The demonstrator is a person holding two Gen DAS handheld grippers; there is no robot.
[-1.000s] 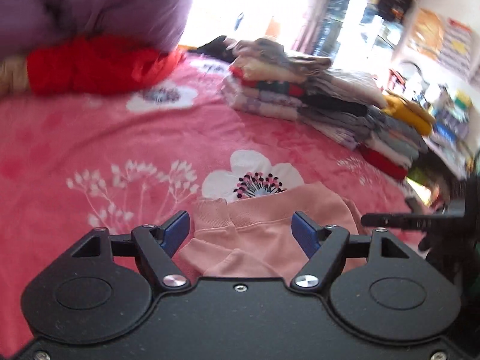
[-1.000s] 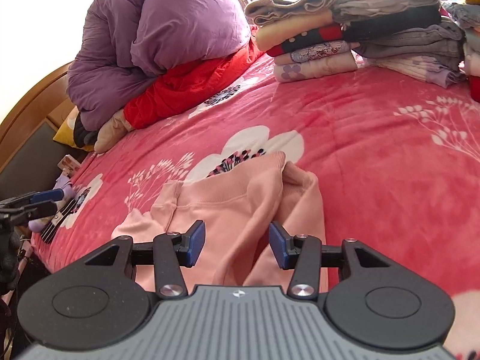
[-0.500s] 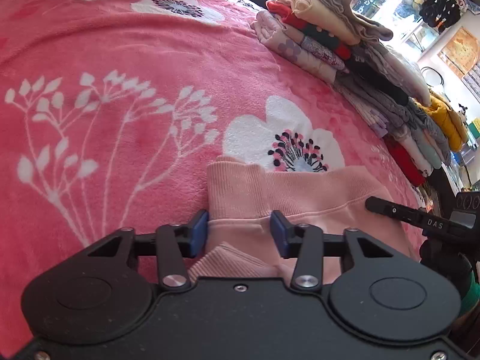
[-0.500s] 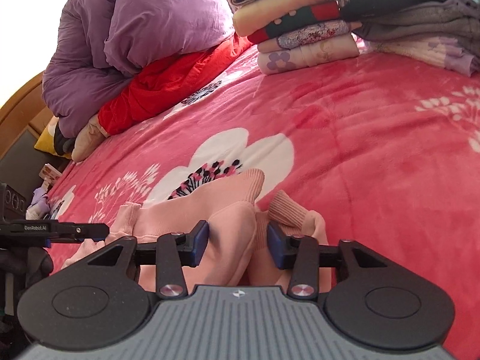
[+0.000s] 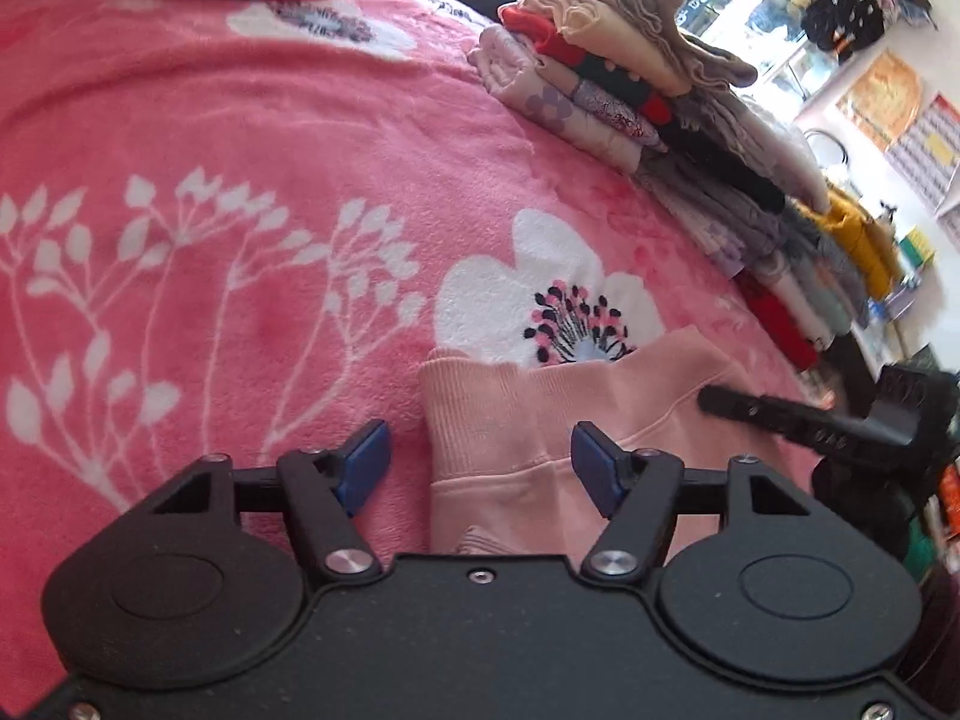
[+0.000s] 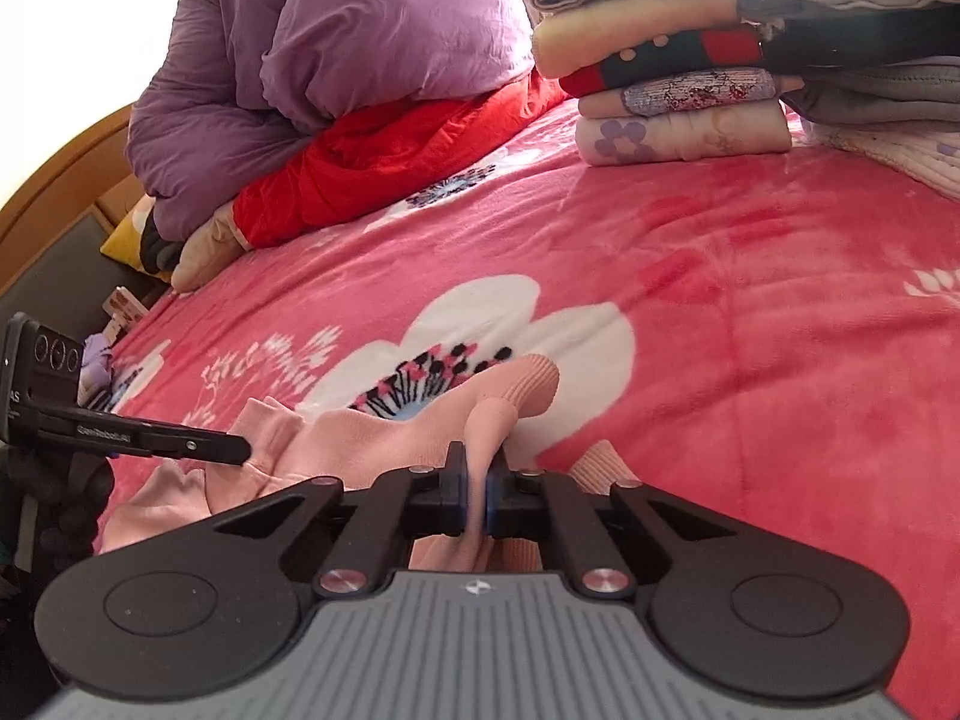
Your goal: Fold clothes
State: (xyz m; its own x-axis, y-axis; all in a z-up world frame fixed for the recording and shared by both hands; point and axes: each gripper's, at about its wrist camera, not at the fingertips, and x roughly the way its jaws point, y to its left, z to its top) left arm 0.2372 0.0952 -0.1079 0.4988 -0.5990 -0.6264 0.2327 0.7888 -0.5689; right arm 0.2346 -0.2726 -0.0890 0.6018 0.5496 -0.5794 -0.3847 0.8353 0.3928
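Pink sweater now in right claw

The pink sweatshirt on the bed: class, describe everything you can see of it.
The pink sweatshirt is soft knit with ribbed cuffs, lying crumpled on the pink floral blanket. The right gripper is shut on a raised fold of it. The left gripper, jaws opening, straddles its ribbed edge without pressing.

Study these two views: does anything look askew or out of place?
Only the pink sweatshirt: it lies bunched, with the right gripper shut on a fold and the left gripper opening around its ribbed edge.
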